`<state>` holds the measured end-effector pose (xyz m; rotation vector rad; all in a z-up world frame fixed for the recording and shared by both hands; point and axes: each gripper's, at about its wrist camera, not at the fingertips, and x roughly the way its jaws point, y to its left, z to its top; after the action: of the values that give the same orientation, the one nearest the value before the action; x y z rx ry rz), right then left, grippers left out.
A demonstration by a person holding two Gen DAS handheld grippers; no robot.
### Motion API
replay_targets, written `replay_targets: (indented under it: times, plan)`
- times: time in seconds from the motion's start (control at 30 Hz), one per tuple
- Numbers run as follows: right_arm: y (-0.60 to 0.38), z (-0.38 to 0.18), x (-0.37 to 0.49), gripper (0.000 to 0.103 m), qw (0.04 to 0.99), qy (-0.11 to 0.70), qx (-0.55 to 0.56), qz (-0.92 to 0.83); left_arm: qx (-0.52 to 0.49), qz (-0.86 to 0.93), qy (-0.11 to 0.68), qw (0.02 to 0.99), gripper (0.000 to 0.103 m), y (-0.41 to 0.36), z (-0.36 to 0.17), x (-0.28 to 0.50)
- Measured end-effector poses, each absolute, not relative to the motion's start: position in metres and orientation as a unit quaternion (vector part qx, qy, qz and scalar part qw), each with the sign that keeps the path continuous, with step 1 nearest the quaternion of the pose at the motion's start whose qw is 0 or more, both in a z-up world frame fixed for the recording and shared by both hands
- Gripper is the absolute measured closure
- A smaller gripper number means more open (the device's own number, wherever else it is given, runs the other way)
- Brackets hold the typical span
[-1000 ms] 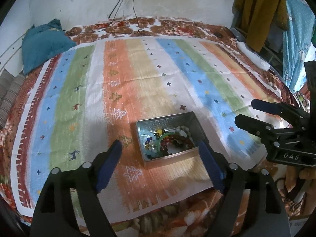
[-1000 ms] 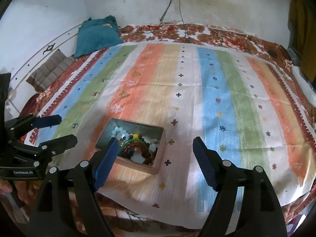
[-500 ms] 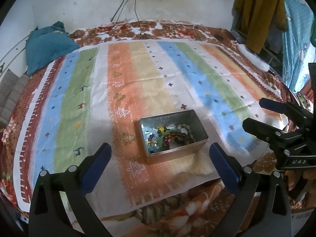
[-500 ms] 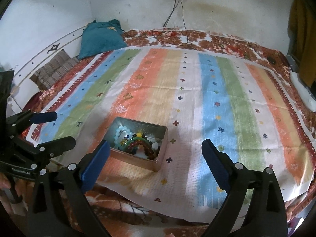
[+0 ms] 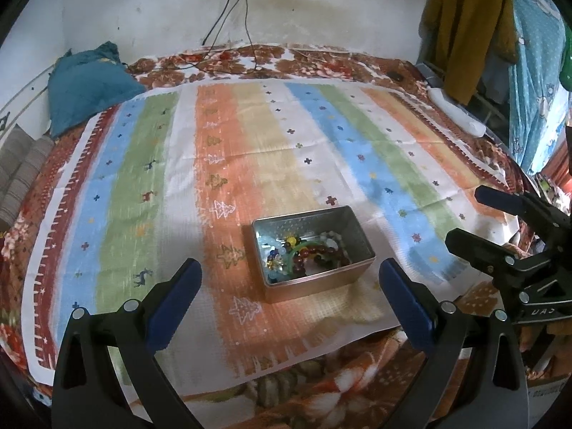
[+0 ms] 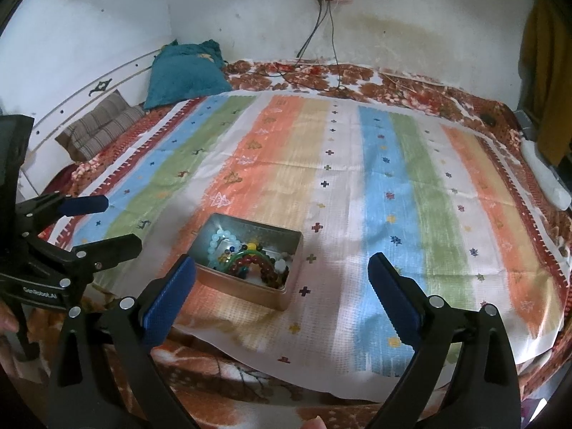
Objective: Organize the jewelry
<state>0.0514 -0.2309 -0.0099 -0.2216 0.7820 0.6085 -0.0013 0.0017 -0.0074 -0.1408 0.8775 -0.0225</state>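
A metal tin (image 5: 314,250) holding beaded bracelets (image 5: 314,254) sits on the striped cloth (image 5: 250,150), at lower centre of the left wrist view and lower left of centre in the right wrist view (image 6: 250,264). The cloth covers a bed (image 5: 250,57). The left hand-held gripper (image 5: 289,296) is spread wide and holds nothing. The right hand-held gripper (image 6: 282,293) is likewise wide open and empty. A teal pillow (image 5: 89,85) lies at upper left.
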Motion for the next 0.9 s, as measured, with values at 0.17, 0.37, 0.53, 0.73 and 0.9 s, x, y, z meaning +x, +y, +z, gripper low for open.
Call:
replay_targets:
  times: [0.17, 0.37, 0.53, 0.73, 0.9]
  plan:
    - [-0.231, -0.009, 0.050, 0.005, 0.872, 0.377, -0.101, 0.295, -0.063, -0.007, 0.408, 0.911, 0.006, 0.001, -0.003, -0.006]
    - [-0.230, -0.008, 0.048, 0.005, 0.872, 0.376, -0.103, 0.297, -0.050, -0.009, 0.402, 0.914, 0.006, -0.003, -0.002, -0.007]
    - [-0.231, -0.007, 0.048, 0.005, 0.872, 0.376, -0.097, 0.298, -0.057, -0.010, 0.388, 0.920, 0.006, 0.000, 0.002, -0.012]
    - [-0.231, -0.007, 0.047, 0.005, 0.871, 0.376, -0.098, 0.302, -0.064, -0.021, 0.379, 0.923, 0.006, 0.000, 0.005, -0.015]
    - [-0.231, -0.006, 0.046, 0.005, 0.871, 0.373, -0.099, 0.304, -0.068, -0.025, 0.373, 0.925, 0.006, -0.001, 0.006, -0.017]
